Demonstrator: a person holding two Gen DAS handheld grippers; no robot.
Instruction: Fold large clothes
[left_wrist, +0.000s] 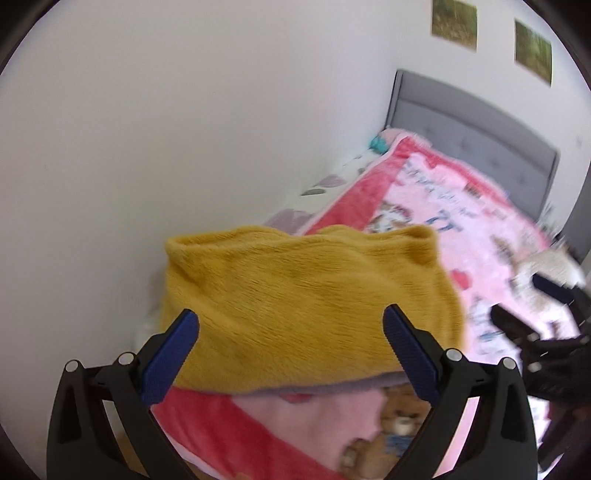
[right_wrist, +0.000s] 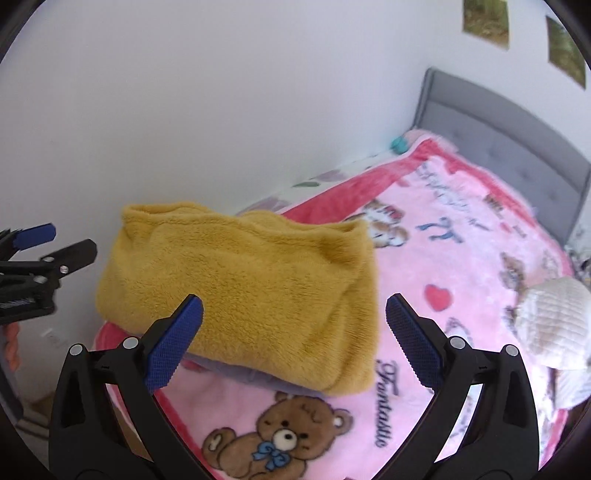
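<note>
Both grippers released above a folded garment.
Left gripper (left_wrist: 291, 325) and right gripper (right_wrist: 294, 312) gape empty; mustard fleece (right_wrist: 240, 291) lies folded on the pink blanket (right_wrist: 461, 258), perhaps over a grey layer.

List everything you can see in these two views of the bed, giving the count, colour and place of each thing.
folded garment: one, mustard yellow, on the blanket near the wall
blanket: one, pink with red border and teddy bears, covering the bed
headboard: one, grey, far end
pictures: two, greenish, on the wall
cream item: one, right edge of bed
teal item: one, by the headboard
left gripper: black, blue pads, open
right gripper: same, open
</note>
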